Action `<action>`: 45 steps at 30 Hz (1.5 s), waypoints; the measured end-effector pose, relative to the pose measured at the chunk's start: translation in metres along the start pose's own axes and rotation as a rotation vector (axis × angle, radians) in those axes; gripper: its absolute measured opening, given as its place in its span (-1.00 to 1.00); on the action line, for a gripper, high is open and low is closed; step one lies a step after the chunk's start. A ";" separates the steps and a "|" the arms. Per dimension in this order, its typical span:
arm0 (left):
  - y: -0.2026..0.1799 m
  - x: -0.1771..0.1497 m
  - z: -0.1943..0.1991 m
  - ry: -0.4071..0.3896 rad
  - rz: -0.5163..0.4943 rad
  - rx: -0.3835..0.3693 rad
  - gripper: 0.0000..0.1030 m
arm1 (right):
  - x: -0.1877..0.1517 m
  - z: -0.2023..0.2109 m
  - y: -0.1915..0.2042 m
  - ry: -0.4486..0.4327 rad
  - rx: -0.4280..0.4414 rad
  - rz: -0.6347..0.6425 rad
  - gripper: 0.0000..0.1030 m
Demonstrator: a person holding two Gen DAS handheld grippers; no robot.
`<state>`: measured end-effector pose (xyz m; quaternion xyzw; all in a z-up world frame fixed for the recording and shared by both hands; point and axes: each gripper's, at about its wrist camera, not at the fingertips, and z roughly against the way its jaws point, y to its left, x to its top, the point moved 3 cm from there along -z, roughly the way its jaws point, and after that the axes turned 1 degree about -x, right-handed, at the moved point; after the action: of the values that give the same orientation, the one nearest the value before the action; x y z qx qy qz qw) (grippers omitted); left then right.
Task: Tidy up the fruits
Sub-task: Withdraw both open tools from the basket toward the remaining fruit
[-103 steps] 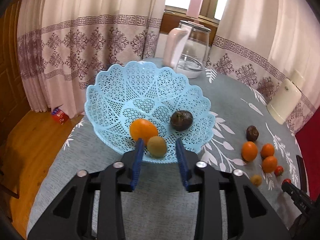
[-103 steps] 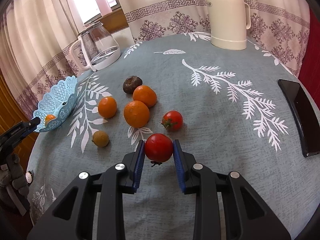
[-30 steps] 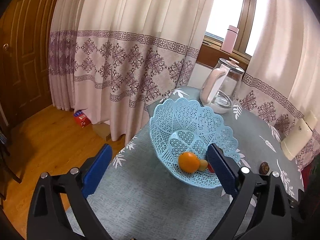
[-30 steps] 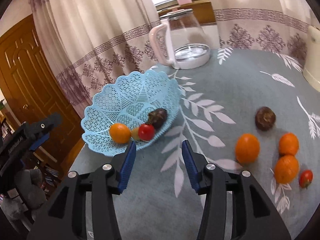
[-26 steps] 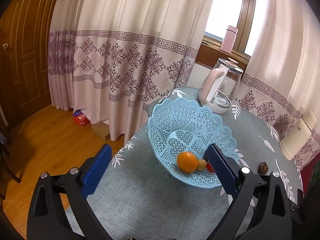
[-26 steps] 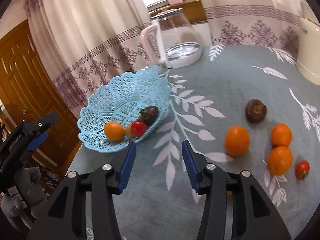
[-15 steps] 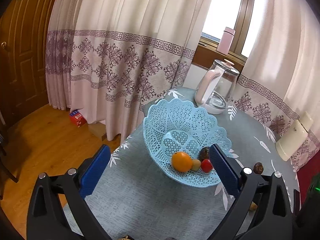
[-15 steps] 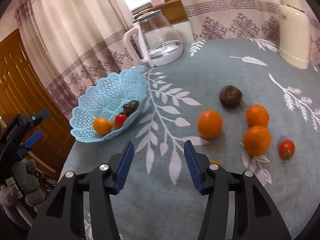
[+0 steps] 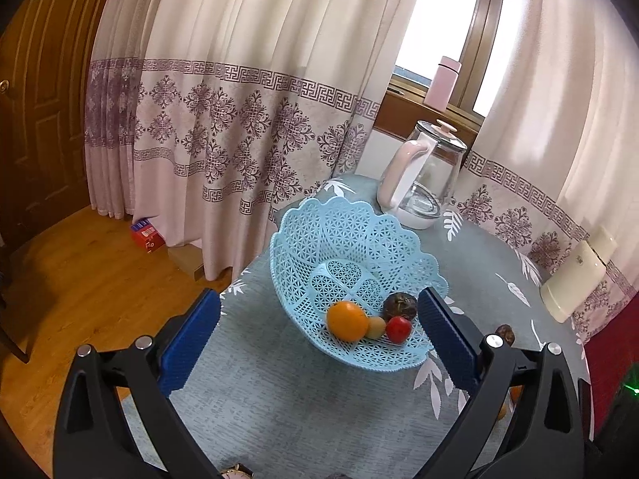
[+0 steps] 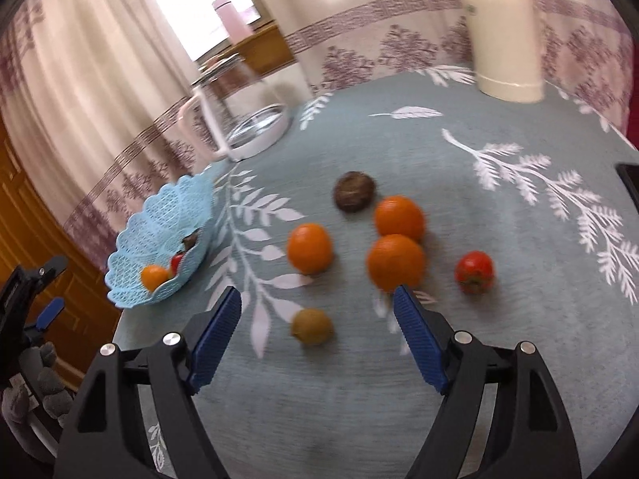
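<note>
A pale blue lattice basket (image 9: 359, 239) (image 10: 159, 215) stands near the table's left edge. It holds an orange (image 9: 346, 320), a small kiwi (image 9: 376, 327), a red tomato (image 9: 398, 329) and a dark passion fruit (image 9: 399, 306). My left gripper (image 9: 319, 335) hangs wide open, drawn back from the basket. My right gripper (image 10: 317, 323) is open and empty above the loose fruit: a kiwi (image 10: 312, 326) between its fingers, three oranges (image 10: 309, 248) (image 10: 396, 263) (image 10: 399, 217), a tomato (image 10: 475, 266) and a passion fruit (image 10: 354, 191).
A glass kettle with a pink handle (image 9: 419, 183) (image 10: 239, 119) stands behind the basket. A cream jug (image 10: 505, 40) (image 9: 575, 287) is at the far right. A dark phone (image 10: 631, 183) lies at the right edge. Curtains and wooden floor lie beyond the table's left side.
The right gripper let the tomato go into the basket, then swung right and opened wider over the loose fruit. The left gripper opened wide and pulled back from the basket.
</note>
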<state>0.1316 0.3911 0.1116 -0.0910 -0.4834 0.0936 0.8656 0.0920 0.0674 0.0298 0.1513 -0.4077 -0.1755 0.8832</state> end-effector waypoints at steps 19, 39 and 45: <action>-0.014 -0.005 0.000 0.010 -0.039 -0.027 0.94 | -0.001 0.018 -0.065 -0.044 -0.099 -0.132 0.52; -0.057 -0.027 -0.005 0.051 -0.147 -0.084 0.94 | 0.001 0.019 -0.080 -0.039 -0.142 -0.091 0.52; -0.071 -0.035 -0.006 0.065 -0.184 -0.103 0.94 | 0.002 0.017 -0.078 -0.028 -0.146 -0.077 0.42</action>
<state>0.1237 0.3133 0.0973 -0.0933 -0.4656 -0.0143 0.8799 0.0654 -0.0052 0.0094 0.0996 -0.4001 -0.2409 0.8786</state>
